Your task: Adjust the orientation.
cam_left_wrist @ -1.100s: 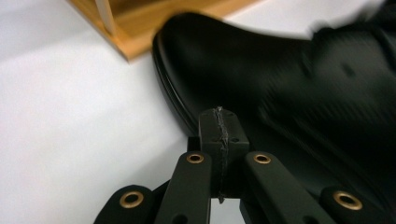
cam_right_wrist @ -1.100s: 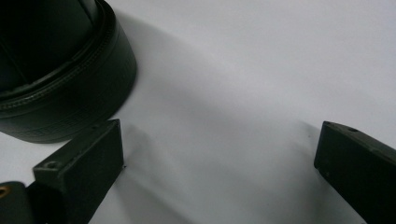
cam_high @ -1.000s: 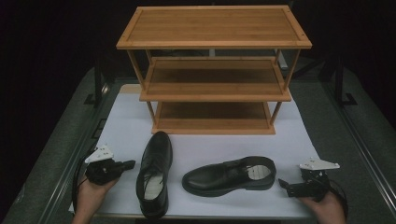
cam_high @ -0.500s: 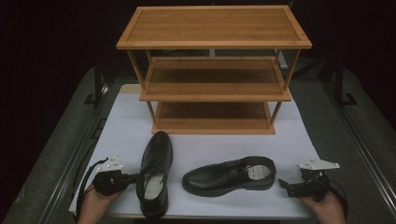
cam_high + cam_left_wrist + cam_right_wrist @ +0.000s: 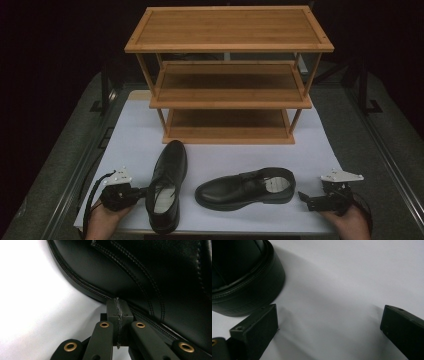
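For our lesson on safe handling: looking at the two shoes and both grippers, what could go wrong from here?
1. The left gripper is shut, its tip against the side of the left shoe; pushing could slide or turn the shoe rather than grasp it.
2. The right gripper is open near the right shoe heel; closing there may catch nothing.

A three-tier bamboo shoe rack [image 5: 229,75] stands at the far end of a white sheet [image 5: 310,145] on the grey table [image 5: 395,165]. Beyond it, the room lies dark.
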Motion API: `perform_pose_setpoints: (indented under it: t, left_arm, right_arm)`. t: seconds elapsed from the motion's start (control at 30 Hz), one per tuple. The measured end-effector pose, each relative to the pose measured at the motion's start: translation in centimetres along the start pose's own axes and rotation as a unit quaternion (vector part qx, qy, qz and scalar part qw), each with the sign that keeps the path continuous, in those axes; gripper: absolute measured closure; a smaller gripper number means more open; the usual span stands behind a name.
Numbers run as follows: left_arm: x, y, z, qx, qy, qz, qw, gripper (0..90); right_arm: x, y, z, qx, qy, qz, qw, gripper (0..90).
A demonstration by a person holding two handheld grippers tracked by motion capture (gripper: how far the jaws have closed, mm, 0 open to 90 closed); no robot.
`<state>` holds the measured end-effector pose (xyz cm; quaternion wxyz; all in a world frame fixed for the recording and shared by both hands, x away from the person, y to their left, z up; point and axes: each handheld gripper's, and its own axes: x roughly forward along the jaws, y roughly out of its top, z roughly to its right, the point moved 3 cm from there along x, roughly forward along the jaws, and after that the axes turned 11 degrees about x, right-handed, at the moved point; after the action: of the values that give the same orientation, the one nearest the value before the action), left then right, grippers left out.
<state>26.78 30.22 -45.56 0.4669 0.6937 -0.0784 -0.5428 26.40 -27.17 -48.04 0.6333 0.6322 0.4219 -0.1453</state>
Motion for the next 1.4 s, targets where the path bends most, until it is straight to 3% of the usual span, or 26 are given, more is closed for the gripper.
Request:
perform_pose_setpoints:
  t: [0.37, 0.73, 0.9, 1.03, 1.4]
  left_arm:
    - [0.6, 0.4, 0.0, -0.013, 0.007, 0.012, 0.9998, 90.0]
    - [1.8, 1.4, 0.5, -0.012, 0.010, 0.014, 0.9998, 90.0]
    - [1.3, 0.9, 0.9, -0.021, -0.007, 0.012, 0.9997, 90.0]
    - [0.8, 0.6, 1.7, -0.018, -0.005, 0.014, 0.9997, 90.0]
    - [1.5, 1.1, 2.2, -0.011, -0.022, 0.019, 0.9995, 90.0]
  right_arm:
    - [0.0, 0.0, 0.0, 0.000, 0.000, 0.000, 1.0000, 1.0]
    - [0.0, 0.0, 0.0, 0.000, 0.000, 0.000, 1.0000, 1.0]
    - [0.0, 0.0, 0.0, 0.000, 0.000, 0.000, 1.0000, 1.0]
    - [0.0, 0.0, 0.0, 0.000, 0.000, 0.000, 1.0000, 1.0]
    - [0.0, 0.0, 0.0, 0.000, 0.000, 0.000, 1.0000, 1.0]
